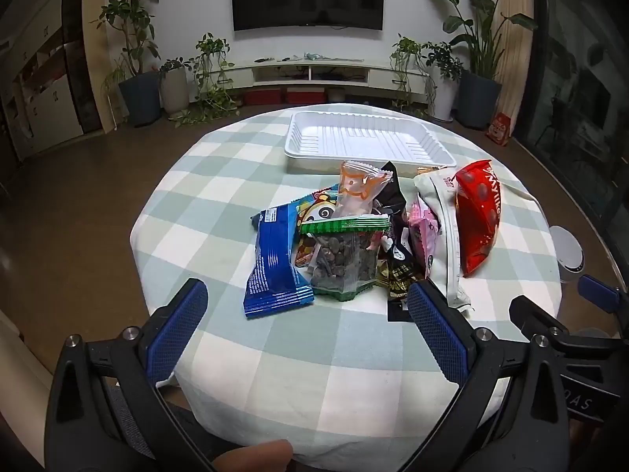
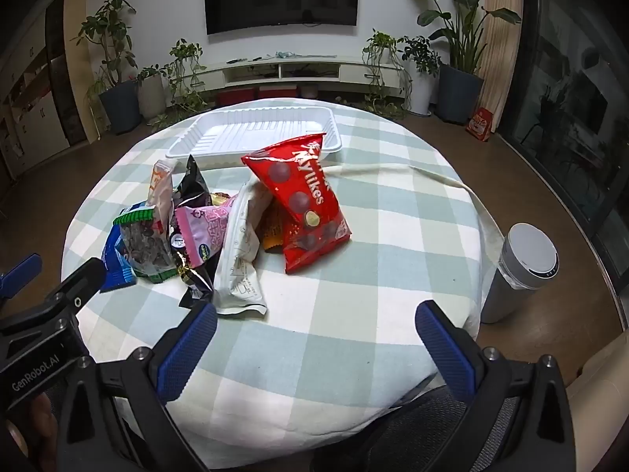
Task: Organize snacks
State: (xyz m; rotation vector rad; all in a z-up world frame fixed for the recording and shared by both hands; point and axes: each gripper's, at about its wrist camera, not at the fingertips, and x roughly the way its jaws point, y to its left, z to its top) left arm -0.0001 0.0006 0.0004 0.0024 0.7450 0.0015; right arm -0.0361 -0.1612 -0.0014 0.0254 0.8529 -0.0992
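A pile of snack packets lies mid-table: a blue packet, a clear green-edged bag of dark pieces, an orange-printed clear bag, a black packet, a pink packet, a white pouch and a red Mylikes bag. The red bag and the white pouch also show in the right wrist view. An empty white tray sits behind the pile. My left gripper is open and empty, just short of the pile. My right gripper is open and empty, near the table's front edge.
The round table has a checked cloth. A grey cylindrical device stands on the floor to the right of the table. Potted plants, a low TV stand and a wall TV stand beyond.
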